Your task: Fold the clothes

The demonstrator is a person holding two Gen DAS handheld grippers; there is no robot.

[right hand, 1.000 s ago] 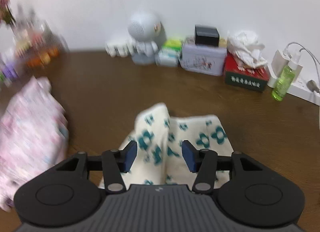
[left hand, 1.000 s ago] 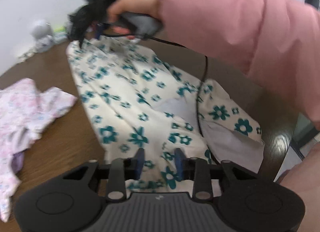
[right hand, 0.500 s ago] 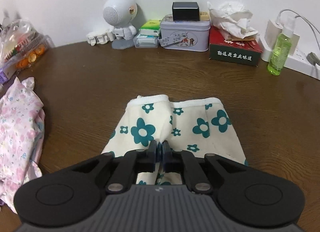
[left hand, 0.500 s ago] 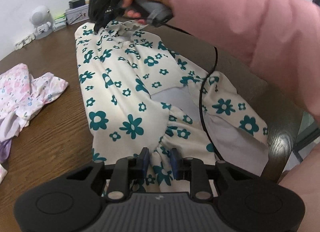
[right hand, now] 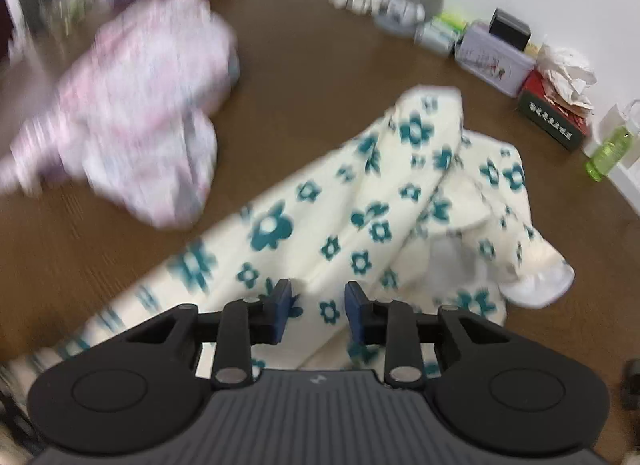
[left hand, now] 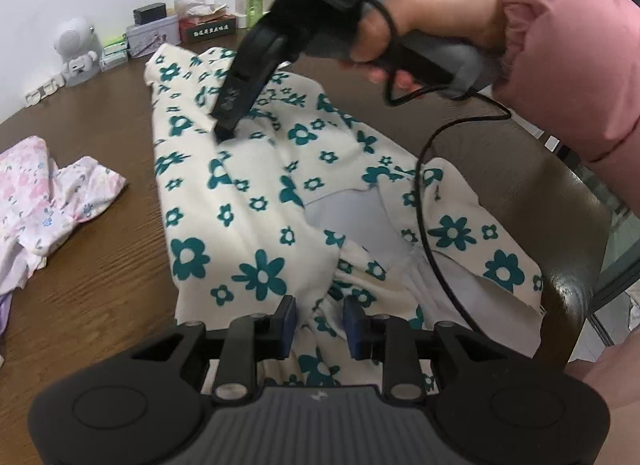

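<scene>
The floral garment [left hand: 256, 201] is spread on the table [left hand: 88, 285]. Both the left gripper [left hand: 319, 321] and the right gripper [right hand: 318, 307] are held open above it, nothing gripped.

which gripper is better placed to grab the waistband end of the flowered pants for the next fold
Left. The left gripper sits open right at the gathered waistband of the flowered pants, cloth between its fingers. The right gripper is open over the leg, further from that end.
</scene>
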